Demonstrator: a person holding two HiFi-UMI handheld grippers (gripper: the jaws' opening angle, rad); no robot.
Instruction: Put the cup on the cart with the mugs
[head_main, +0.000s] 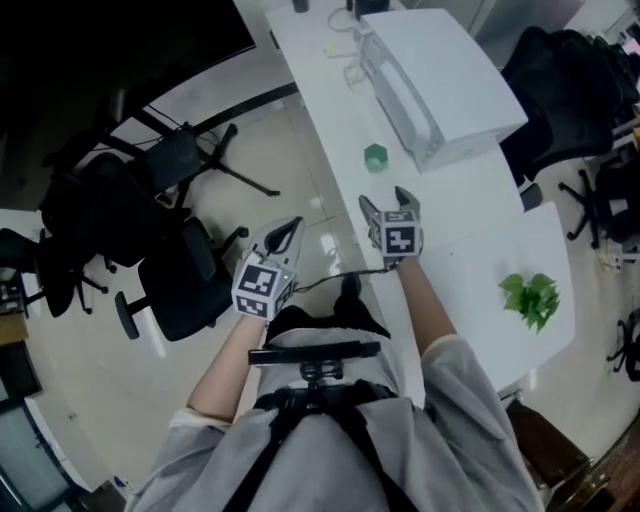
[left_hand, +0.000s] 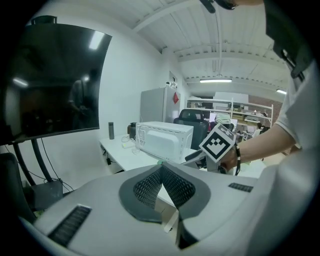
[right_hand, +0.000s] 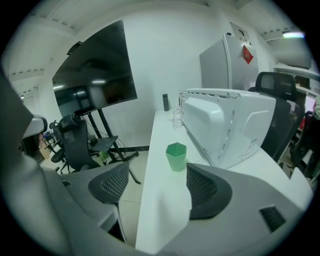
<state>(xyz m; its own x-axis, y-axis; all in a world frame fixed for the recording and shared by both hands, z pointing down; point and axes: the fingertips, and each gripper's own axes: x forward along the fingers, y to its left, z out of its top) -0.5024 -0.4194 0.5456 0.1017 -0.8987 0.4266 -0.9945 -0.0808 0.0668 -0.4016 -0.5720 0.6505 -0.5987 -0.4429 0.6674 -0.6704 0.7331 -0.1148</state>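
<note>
A small green faceted cup (head_main: 375, 157) stands upright on the long white table (head_main: 330, 110), just left of a white microwave (head_main: 440, 80). My right gripper (head_main: 386, 199) hovers over the table a short way nearer than the cup, open, nothing between its jaws. In the right gripper view the cup (right_hand: 176, 156) sits ahead of the jaws, apart from both pads (right_hand: 202, 187). My left gripper (head_main: 288, 232) hangs off the table's left edge above the floor, shut and empty. Its closed tips (left_hand: 161, 172) point towards the microwave (left_hand: 162, 140). No cart or mugs are in view.
Black office chairs (head_main: 175, 270) stand on the floor to the left of the table. A green plant (head_main: 530, 298) lies on the table's right part. A dark screen on a stand (right_hand: 95, 80) and a dark bottle (right_hand: 165, 102) are at the table's far end.
</note>
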